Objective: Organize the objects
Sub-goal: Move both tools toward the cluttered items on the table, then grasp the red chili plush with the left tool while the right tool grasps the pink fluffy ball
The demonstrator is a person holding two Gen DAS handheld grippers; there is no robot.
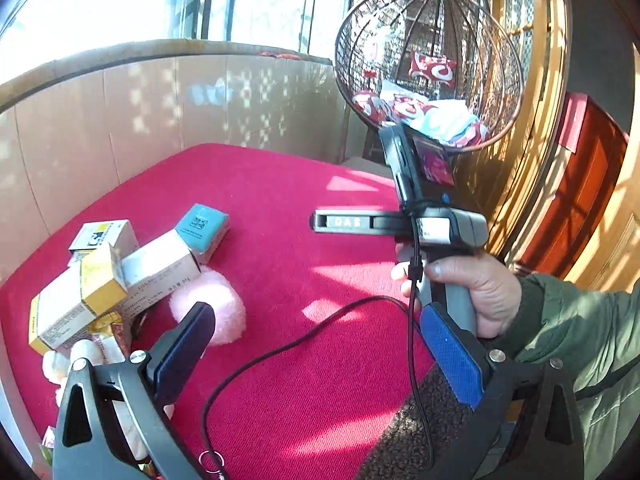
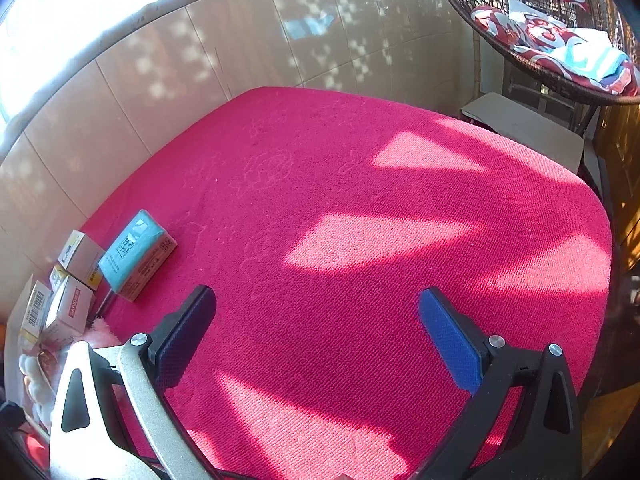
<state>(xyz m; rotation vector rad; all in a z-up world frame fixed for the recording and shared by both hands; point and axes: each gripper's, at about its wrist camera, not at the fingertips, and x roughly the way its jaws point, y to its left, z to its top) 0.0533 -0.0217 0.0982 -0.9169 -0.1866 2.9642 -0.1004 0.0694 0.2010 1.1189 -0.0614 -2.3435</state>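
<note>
Several small cartons lie heaped at the left of the red mat (image 1: pixel 288 184): a teal box (image 1: pixel 202 227), a white box (image 1: pixel 160 266) and a yellow-and-white box (image 1: pixel 76 300). A pink pompom (image 1: pixel 212 306) rests against them, with a snack packet (image 1: pixel 108 330) and a white plush (image 1: pixel 68 356) beside it. My left gripper (image 1: pixel 320 340) is open and empty, just right of the heap. A hand (image 1: pixel 476 284) holds the right tool's handle on the far right of this view. In the right wrist view my right gripper (image 2: pixel 318 320) is open over bare mat (image 2: pixel 360 200), the teal box (image 2: pixel 134 252) to its left.
A cardboard wall (image 1: pixel 140 112) borders the mat at the back and left. A hanging wicker chair (image 1: pixel 432 64) with cushions is at the back right, next to a wooden door (image 1: pixel 532 80). A black cable (image 1: pixel 280 352) trails across the mat. A brown doormat (image 1: pixel 416 424) lies at the front right.
</note>
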